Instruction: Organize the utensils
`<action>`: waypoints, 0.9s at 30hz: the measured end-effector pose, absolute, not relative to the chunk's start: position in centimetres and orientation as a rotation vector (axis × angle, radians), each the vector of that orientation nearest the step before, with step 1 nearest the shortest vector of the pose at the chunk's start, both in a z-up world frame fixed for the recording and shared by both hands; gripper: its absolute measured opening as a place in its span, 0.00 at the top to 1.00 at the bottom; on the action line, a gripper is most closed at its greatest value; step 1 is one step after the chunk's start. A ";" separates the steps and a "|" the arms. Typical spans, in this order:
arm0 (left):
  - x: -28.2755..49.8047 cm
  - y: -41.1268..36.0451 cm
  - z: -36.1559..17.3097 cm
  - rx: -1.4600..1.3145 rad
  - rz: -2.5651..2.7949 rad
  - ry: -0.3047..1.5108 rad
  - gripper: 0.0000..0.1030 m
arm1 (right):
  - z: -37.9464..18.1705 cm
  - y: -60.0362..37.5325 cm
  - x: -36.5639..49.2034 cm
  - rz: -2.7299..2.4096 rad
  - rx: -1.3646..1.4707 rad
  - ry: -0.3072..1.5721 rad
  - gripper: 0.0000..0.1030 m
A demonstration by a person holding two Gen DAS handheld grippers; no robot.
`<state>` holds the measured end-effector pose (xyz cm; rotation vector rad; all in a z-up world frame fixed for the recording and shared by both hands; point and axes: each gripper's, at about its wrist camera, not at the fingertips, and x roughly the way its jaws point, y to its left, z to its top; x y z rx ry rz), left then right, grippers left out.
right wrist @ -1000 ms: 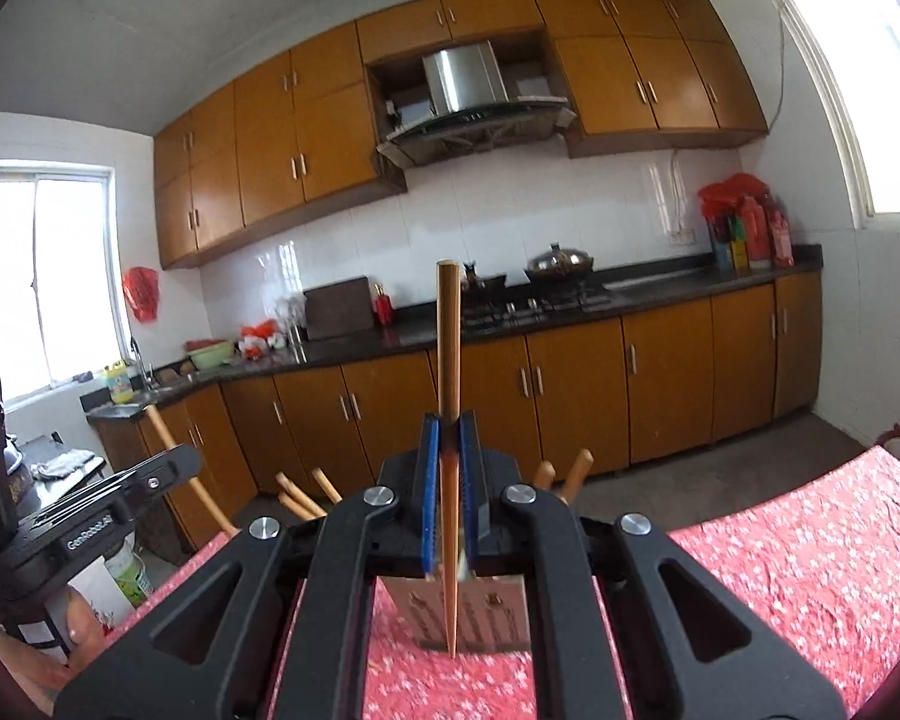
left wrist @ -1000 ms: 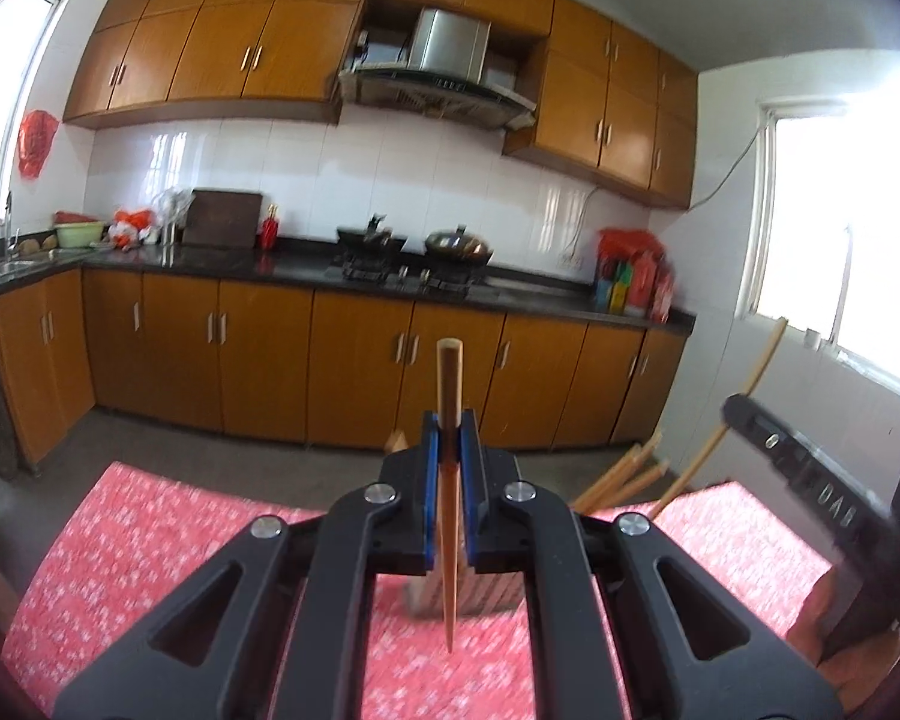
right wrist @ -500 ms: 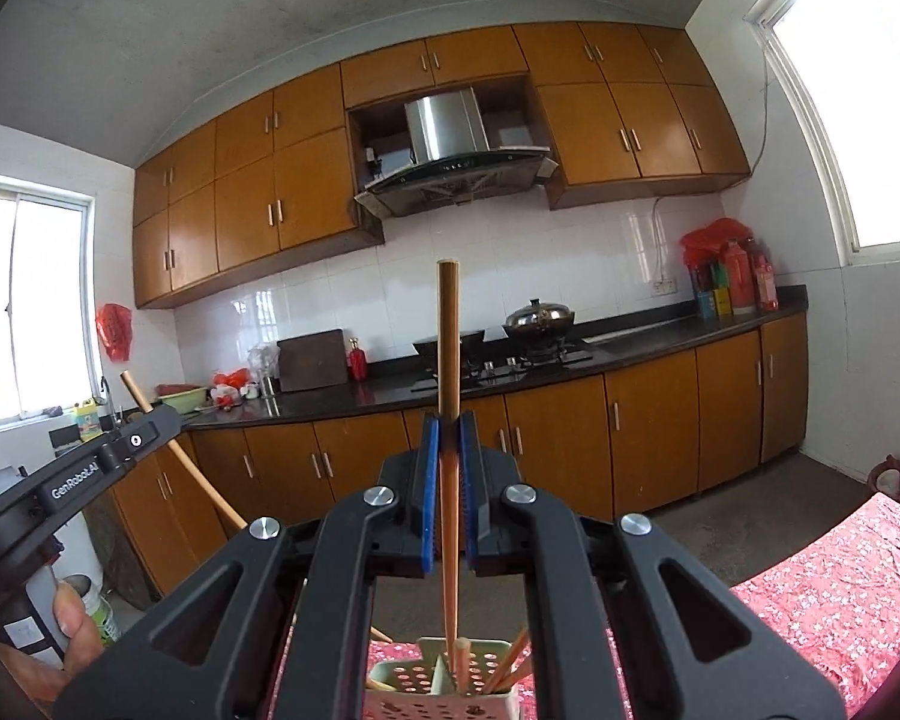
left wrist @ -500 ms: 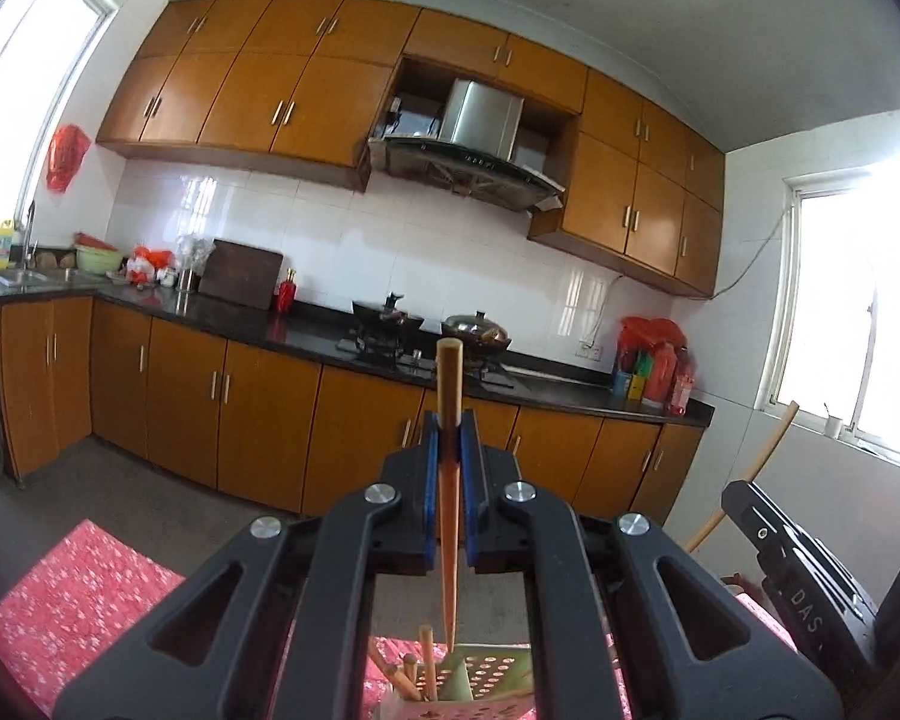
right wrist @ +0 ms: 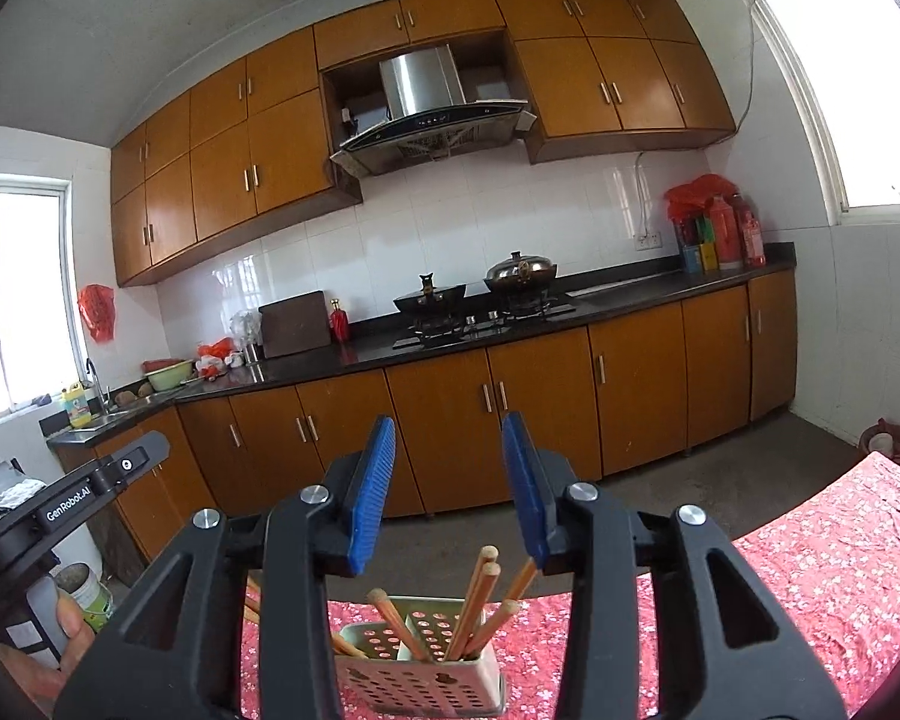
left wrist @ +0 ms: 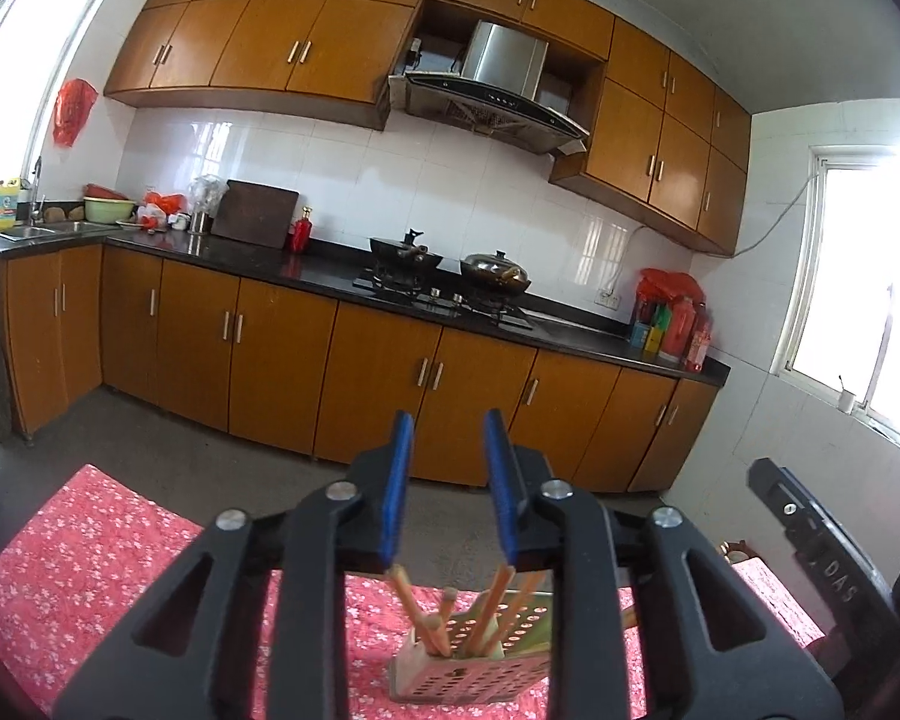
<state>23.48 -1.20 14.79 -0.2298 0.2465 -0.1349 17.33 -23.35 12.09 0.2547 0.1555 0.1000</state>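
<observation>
Left tool (left wrist: 448, 486) and right tool (right wrist: 450, 492): jaws opening, nothing between the pads. Chopsticks (right wrist: 477, 609) stand inside the perforated holder (right wrist: 420, 681), which sits on the red-clothed counter (right wrist: 822, 564) below both tools

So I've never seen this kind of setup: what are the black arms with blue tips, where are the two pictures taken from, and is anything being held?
There is no robot here. A person carries a hand-held two-finger gripper in each hand, and each has a wide-angle camera looking forward along its fingers. One picture is from the left gripper, the other from the right gripper; the blue strips are their pads. In the right view you can see the other gripper's body and the person's hand at the lower left.

Below both stands a perforated metal utensil holder on a table with a red flowered cloth. Wooden chopsticks stand in it, leaning at angles.

Nothing is held: both pairs of jaws are opening, with only air between the pads. The kitchen counter and stove are background.
</observation>
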 end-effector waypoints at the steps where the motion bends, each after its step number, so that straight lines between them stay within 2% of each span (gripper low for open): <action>1: 23.1 -0.9 14.9 -0.230 -0.130 0.244 0.70 | 12.3 -23.6 16.9 0.101 0.257 0.153 0.62; 2: 22.5 -0.5 15.0 -0.231 -0.127 0.241 0.66 | 12.5 -23.7 16.9 0.100 0.257 0.155 0.61; 4: 21.0 0.2 15.0 -0.223 -0.116 0.237 0.61 | 12.6 -24.0 15.9 0.093 0.256 0.156 0.51; 6: 19.5 0.9 14.6 -0.201 -0.100 0.239 0.50 | 12.5 -24.0 14.8 0.091 0.246 0.160 0.44; 7: 18.8 1.2 14.4 -0.184 -0.093 0.241 0.47 | 12.3 -23.9 13.8 0.087 0.231 0.168 0.38; 8: 18.0 1.5 14.0 -0.167 -0.086 0.243 0.40 | 12.0 -23.8 13.3 0.084 0.221 0.172 0.33; 10: 15.9 2.0 13.1 -0.122 -0.077 0.245 0.29 | 11.3 -23.5 11.9 0.083 0.202 0.185 0.14; 12: 13.4 2.4 11.8 -0.076 -0.070 0.236 0.10 | 10.1 -22.9 10.2 0.074 0.170 0.191 0.03; 13: 12.5 2.5 11.3 -0.059 -0.063 0.232 0.06 | 9.7 -22.5 9.6 0.069 0.153 0.190 0.02; 19: 7.1 2.7 6.4 0.027 -0.018 0.259 0.04 | 5.7 -20.0 5.5 0.031 0.028 0.224 0.02; 27: 3.3 2.0 1.1 0.067 -0.009 0.322 0.04 | 0.8 -18.5 2.6 0.035 0.006 0.311 0.02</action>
